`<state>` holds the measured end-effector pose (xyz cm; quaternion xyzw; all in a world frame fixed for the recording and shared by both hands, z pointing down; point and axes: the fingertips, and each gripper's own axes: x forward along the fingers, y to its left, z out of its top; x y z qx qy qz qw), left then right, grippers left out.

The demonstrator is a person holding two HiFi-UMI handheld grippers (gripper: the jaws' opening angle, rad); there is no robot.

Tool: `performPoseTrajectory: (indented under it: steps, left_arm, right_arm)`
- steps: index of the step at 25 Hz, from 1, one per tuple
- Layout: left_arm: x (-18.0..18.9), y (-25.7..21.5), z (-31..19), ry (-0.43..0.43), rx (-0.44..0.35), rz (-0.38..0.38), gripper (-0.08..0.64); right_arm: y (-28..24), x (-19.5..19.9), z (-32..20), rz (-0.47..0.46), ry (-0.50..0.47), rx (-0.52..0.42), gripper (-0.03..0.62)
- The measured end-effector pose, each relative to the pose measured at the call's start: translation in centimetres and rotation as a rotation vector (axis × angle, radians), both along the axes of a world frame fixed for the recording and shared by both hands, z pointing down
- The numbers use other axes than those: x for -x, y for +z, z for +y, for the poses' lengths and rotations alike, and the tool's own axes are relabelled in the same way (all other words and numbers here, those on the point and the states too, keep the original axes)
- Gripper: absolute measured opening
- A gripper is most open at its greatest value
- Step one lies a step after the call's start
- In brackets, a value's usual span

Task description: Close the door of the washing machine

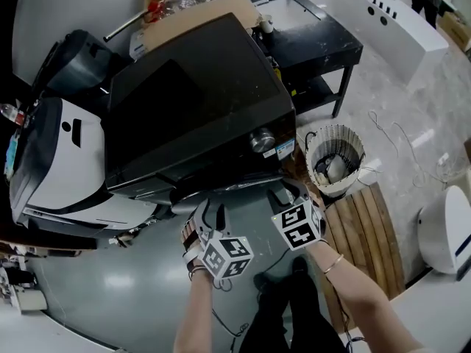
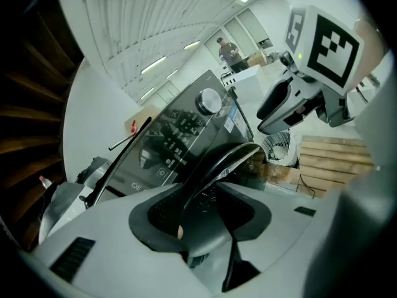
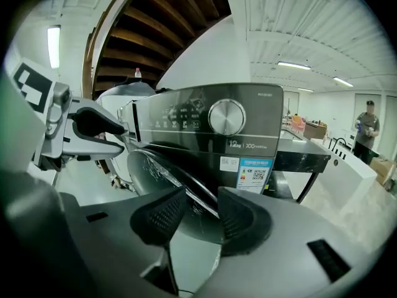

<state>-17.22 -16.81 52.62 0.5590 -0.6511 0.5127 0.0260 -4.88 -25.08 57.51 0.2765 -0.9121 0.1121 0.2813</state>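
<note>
**Both grippers on the open washing machine door**

Seen from the head view, a grey floor (image 1: pixel 110 300) spreads below a black washing machine (image 1: pixel 191 101). A white appliance (image 1: pixel 66 160) stands at its left, a black table (image 1: pixel 324 43) behind it, and a basket (image 1: pixel 335 160) beside wooden slats (image 1: pixel 368 234) at its right. The door (image 1: pixel 243 187) stands open at the machine's front, low and close to the person. The left gripper (image 1: pixel 208 210) and the right gripper (image 1: pixel 283 193) both reach onto its rim, side by side.

In the left gripper view, under a white ribbed ceiling (image 2: pixel 136 17), the door's curved rim runs straight between the pads, which are clamped on it. The knob (image 2: pixel 209 101) sits above on the panel, and the right gripper shows at upper right.

In the right gripper view, the rim fills the gap between the pads and is grasped there too. The knob and a blue label (image 3: pixel 251 169) sit just behind. A person (image 3: pixel 367 126) stands far off at the right.
</note>
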Motion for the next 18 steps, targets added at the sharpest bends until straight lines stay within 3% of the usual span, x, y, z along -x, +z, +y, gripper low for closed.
performPoseTrajectory:
  steps: [6, 18]
  left_arm:
    - [0.4, -3.1, 3.7, -0.079, -0.062, 0.057, 0.163]
    - [1.7, -10.2, 11.5, -0.256, -0.242, 0.265, 0.102]
  right_arm:
    - [-4.9, -0.5, 2.5, -0.043, 0.006, -0.006, 0.144]
    - [-14.6, -1.5, 8.9, -0.194, 0.044, -0.003, 0.086]
